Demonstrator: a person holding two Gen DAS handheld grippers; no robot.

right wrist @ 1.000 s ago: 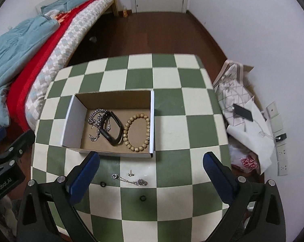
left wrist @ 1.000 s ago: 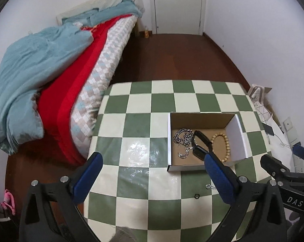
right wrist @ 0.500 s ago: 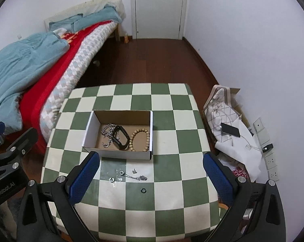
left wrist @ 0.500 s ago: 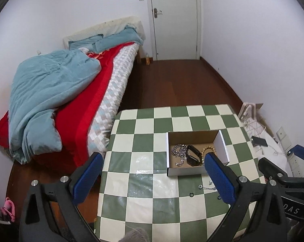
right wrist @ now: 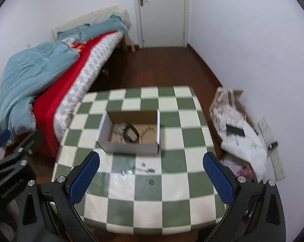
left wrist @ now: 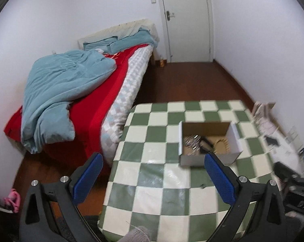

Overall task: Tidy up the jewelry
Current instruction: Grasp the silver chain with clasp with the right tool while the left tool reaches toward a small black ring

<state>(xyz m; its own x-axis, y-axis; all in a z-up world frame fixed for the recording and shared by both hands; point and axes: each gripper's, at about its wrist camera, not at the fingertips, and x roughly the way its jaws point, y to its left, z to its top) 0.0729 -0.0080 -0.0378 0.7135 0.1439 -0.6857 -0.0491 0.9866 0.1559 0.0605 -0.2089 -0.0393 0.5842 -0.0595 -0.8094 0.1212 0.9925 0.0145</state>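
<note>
Hovering wide open and empty above the checkered table (right wrist: 172,207), both left gripper (left wrist: 152,178) and right gripper (right wrist: 152,178), with 3 pieces already gathered in the box (right wrist: 129,148) and small loose pieces (right wrist: 138,169) waiting just in front.

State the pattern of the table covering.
Green and white checks on the table covering, clearest in the right wrist view.

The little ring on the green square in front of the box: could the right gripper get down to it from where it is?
Probably yes. The right gripper is open and empty, and the ring lies alone on the checkered table, clear of the box.
</note>
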